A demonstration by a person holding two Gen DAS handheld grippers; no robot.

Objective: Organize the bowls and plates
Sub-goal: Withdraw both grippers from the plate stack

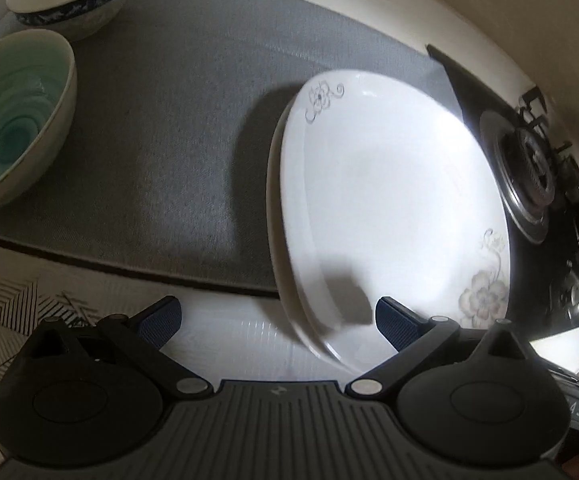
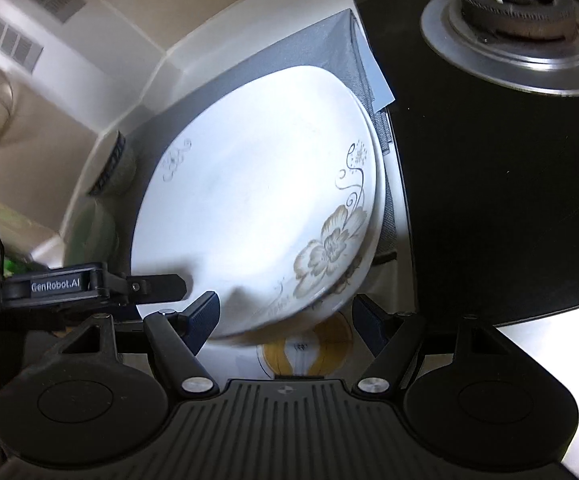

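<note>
Kitchen desk, grey fabric mat (image 1: pixel 169 140): stacked white floral porcelain plates (image 1: pixel 389 200); teal-glazed bowl (image 1: pixel 13 120) well left. Left gripper (image 1: pixel 277 320), right gripper (image 2: pixel 285 312): jaws wide, empty. Likely next: bowl stacking.

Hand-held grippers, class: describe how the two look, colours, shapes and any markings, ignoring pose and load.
The left hand-held gripper and right hand-held gripper match: black angled finger arms with silver pivot screws, dark blue textured pads, two round black housings and a ribbed grey base between. White "GenRobot.AI" lettering marks the left one's side.
</note>
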